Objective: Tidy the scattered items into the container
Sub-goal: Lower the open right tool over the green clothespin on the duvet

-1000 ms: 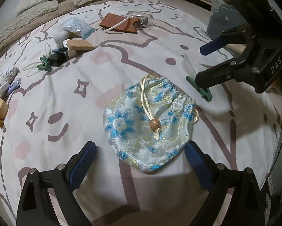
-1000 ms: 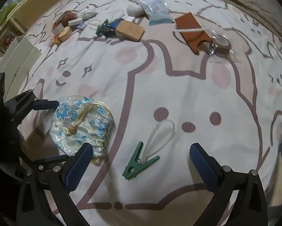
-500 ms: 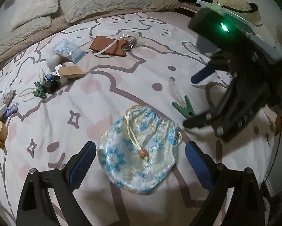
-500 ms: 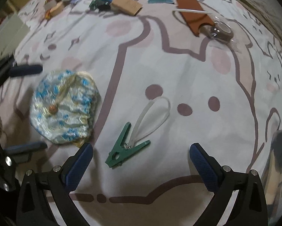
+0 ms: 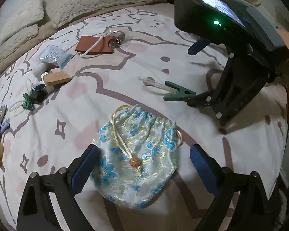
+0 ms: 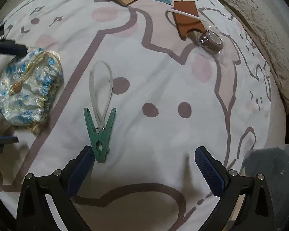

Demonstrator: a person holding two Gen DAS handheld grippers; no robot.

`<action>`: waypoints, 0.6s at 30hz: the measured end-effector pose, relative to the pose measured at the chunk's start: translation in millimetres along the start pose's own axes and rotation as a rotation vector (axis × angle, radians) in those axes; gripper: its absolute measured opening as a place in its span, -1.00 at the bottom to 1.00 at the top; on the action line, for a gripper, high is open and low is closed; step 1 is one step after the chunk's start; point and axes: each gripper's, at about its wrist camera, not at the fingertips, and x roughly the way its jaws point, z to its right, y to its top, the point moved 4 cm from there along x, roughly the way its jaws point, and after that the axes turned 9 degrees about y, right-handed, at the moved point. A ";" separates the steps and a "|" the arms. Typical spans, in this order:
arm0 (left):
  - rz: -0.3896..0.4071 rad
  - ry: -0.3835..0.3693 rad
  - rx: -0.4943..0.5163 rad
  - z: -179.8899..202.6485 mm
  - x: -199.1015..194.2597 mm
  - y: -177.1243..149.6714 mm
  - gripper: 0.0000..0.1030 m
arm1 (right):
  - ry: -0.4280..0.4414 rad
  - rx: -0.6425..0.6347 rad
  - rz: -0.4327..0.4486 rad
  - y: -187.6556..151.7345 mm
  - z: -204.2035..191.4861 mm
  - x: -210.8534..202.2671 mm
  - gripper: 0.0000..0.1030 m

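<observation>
Right fingers (image 6: 80, 165) spread wide over the bedspread (image 6: 163, 73), gripping nothing; green peg (image 6: 100, 132) lying flat just inside the left finger, its closed tip touching or nearly touching that pad, white loop (image 6: 101, 84) trailing away from the handles. Right gripper (image 6: 142, 165) thus off-centre to the peg, most of the gap bare sheet. Left gripper (image 5: 142, 165) likewise wide open and empty, fingers (image 5: 82, 170) straddling the near half of the pouch (image 5: 136, 161), left pad at the fabric's edge, right pad just clear of it. Pouch lying flat, mouth gathered shut toward the peg, cream cord (image 5: 121, 134) and bead (image 5: 135, 161) on top; contents impossible to tell. Farther up the bed, well apart from both grippers: brown card sleeve (image 5: 95, 45) with a white strap across it, tape roll (image 5: 117, 37) in wrap touching its end, clear packet (image 5: 54, 56), tan block (image 5: 56, 78), a second green peg (image 5: 28, 101), and small odds at the left edge, too small to name. Pillows (image 5: 86, 2) beyond.
</observation>
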 end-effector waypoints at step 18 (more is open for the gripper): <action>-0.010 -0.001 0.138 13.0 26.1 25.7 0.87 | 0.144 0.106 0.063 -16.8 8.2 6.2 1.00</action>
